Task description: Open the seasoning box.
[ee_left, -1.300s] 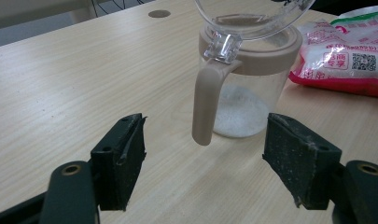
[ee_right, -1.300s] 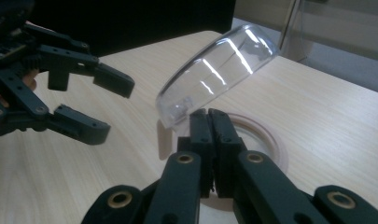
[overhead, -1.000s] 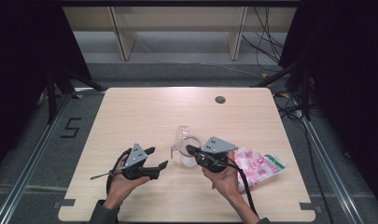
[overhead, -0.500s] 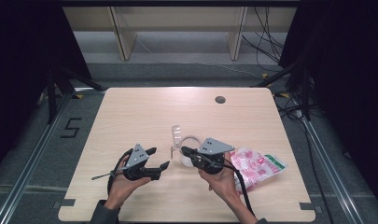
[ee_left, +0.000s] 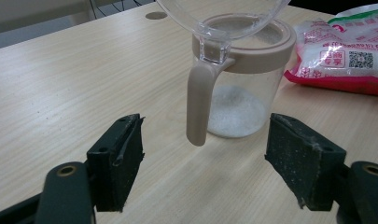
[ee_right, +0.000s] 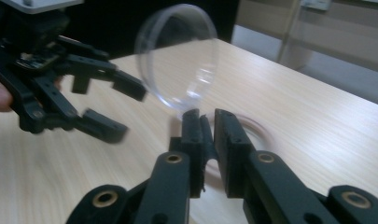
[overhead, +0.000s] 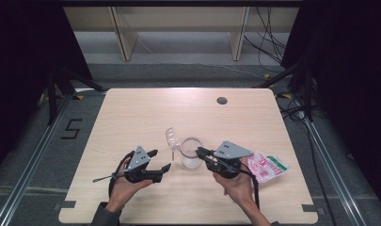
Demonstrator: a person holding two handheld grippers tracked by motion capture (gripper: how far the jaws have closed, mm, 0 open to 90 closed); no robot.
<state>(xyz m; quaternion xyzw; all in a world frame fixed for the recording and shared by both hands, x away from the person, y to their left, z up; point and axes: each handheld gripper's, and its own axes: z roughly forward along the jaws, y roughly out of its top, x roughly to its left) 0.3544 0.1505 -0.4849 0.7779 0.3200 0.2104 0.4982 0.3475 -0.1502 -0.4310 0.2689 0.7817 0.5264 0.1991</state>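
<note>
A single clear jar (overhead: 192, 155) with a beige collar stands just below the middle of the high view, between the two grippers, on the tabletop (overhead: 131, 117); its round clear lid (ee_left: 224, 14) is flipped up on a hinge at the rim, and a beige handle (ee_left: 198, 102) hangs down its near side in the left gripper view; a low heap of white grains (ee_left: 235, 114) lies at the bottom.

The left gripper (overhead: 161, 160), lower left of the jar in the high view, has its jaws spread wide with nothing between them; seen from its own camera the jar stands beyond them, untouched. The right gripper (overhead: 200, 151) reaches the jar's rim from the right; its jaws stand only a narrow gap apart and have just been opening; in the right gripper view they sit by the foot of the lid, at the rim, but whether they press on anything there I cannot tell.

By my reckoning the jar is light, rigid plastic, smooth and rather slippery on its wall, and nearly empty, so it would slide or tip under a sideways push; the handle or the thick collar looks the surest hold; the thin lid is best nudged at its edge, gently, as the hinge may be delicate.

Count: one jar, one lid, one pink-and-white bag (overhead: 267, 167) lying at the right, two grippers.
</note>
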